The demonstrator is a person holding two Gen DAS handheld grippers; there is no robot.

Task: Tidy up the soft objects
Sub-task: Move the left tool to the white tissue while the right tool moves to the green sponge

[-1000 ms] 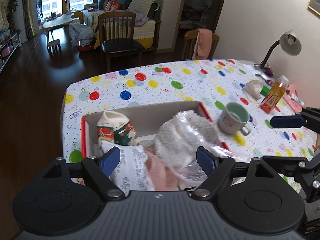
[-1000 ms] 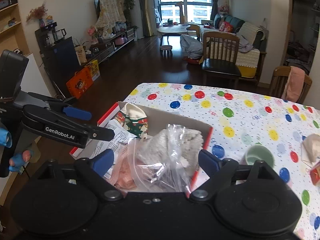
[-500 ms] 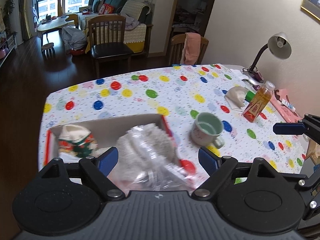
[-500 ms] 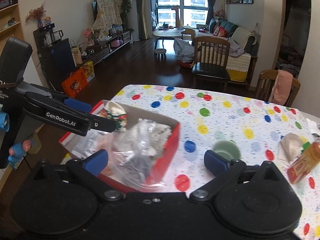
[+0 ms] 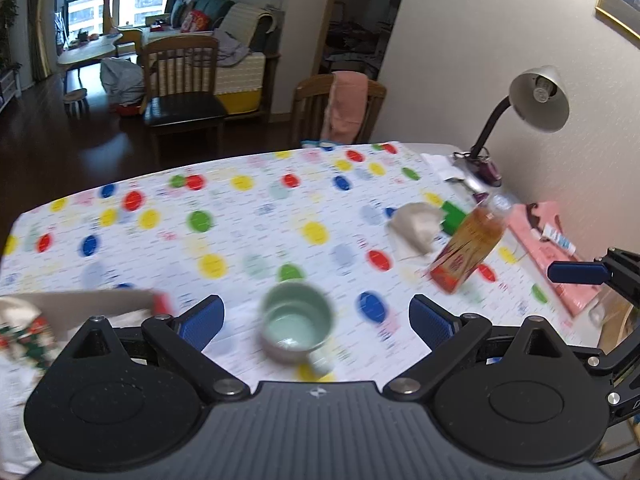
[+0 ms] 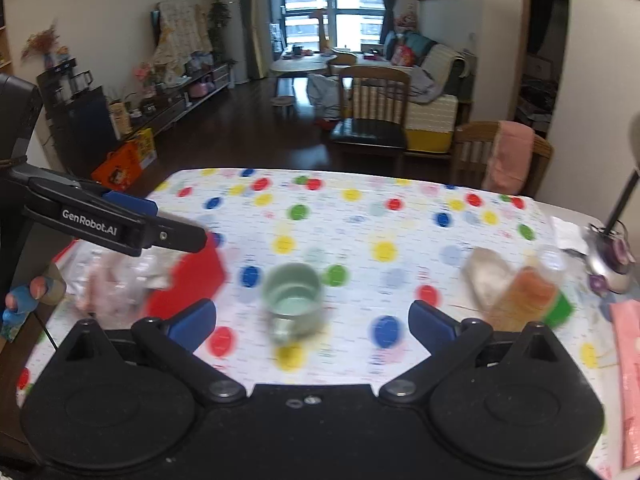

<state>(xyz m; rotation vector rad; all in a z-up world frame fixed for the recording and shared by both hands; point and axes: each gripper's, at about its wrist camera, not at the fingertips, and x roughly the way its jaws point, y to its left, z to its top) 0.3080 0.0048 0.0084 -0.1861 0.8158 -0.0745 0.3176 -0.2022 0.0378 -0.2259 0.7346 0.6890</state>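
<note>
Cloth, a crumpled pale lump on the spotted tablecloth, looks to me like the next soft thing to collect. In my left wrist view it sits right of centre, beyond the green mug and just beside the amber bottle. My left gripper is opening, nothing between its jaws. My right gripper is spread wide and empty; there the cloth lies ahead toward the right edge, nearer this hand. The red box of bagged soft items waits at left.
</note>
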